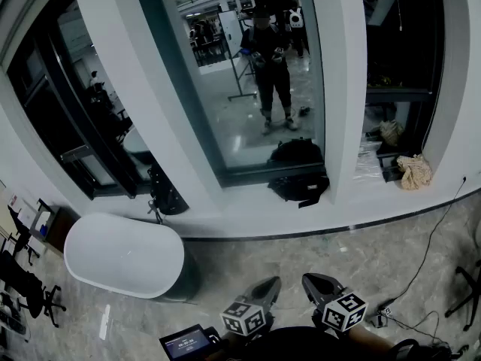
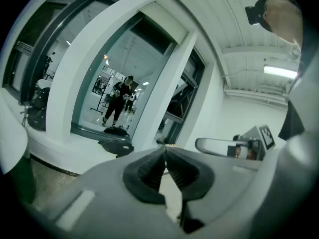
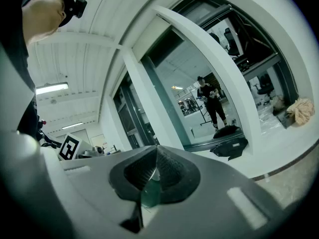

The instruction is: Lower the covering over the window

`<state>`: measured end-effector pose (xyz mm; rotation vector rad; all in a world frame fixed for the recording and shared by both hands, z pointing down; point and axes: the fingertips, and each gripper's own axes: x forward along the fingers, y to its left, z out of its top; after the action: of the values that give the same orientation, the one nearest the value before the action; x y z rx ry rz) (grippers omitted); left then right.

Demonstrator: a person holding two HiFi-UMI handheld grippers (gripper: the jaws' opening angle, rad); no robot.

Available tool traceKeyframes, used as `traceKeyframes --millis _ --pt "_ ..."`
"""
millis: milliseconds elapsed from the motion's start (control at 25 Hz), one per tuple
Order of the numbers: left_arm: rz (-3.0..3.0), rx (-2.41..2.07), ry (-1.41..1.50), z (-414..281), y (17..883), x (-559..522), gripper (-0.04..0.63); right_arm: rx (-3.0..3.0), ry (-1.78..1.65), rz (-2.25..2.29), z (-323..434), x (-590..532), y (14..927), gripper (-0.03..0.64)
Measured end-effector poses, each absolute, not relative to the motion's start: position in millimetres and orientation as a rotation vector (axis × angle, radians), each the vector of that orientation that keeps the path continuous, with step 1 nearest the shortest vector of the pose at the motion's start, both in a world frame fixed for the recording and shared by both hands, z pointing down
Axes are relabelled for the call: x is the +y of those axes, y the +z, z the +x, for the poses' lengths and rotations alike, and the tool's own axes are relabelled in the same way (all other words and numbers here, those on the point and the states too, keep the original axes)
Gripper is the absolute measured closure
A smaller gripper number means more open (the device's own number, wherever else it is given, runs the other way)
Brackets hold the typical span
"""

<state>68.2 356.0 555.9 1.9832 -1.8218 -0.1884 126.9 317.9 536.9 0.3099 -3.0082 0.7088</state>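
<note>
The tall window (image 1: 255,74) stands ahead between white pillars. Its dark glass is bare and mirrors a person holding two grippers; no covering shows over it in any view. My left gripper (image 1: 272,283) and right gripper (image 1: 310,279) sit low at the frame's bottom, side by side, well back from the window. Both are shut with nothing between their pads. The left gripper view looks over the closed left gripper (image 2: 165,151) at the window (image 2: 119,93), with the right gripper (image 2: 234,146) beside it. The right gripper (image 3: 155,148) also points at the window (image 3: 204,103).
A white bathtub (image 1: 124,254) stands at the left on the marble floor. Black bags (image 1: 301,186) lie on the sill, another (image 1: 167,198) by the tub. A beige bundle (image 1: 415,171) sits at the right, and a cable (image 1: 428,254) runs across the floor. An office chair (image 1: 30,288) is far left.
</note>
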Motion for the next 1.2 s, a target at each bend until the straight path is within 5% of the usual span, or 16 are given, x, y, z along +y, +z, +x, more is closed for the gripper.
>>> traceKeyframes --millis 1200 --pt "2.093 -1.72 -0.078 152 569 274 0.592 -3.002 0.826 0.594 217 212 545 0.609"
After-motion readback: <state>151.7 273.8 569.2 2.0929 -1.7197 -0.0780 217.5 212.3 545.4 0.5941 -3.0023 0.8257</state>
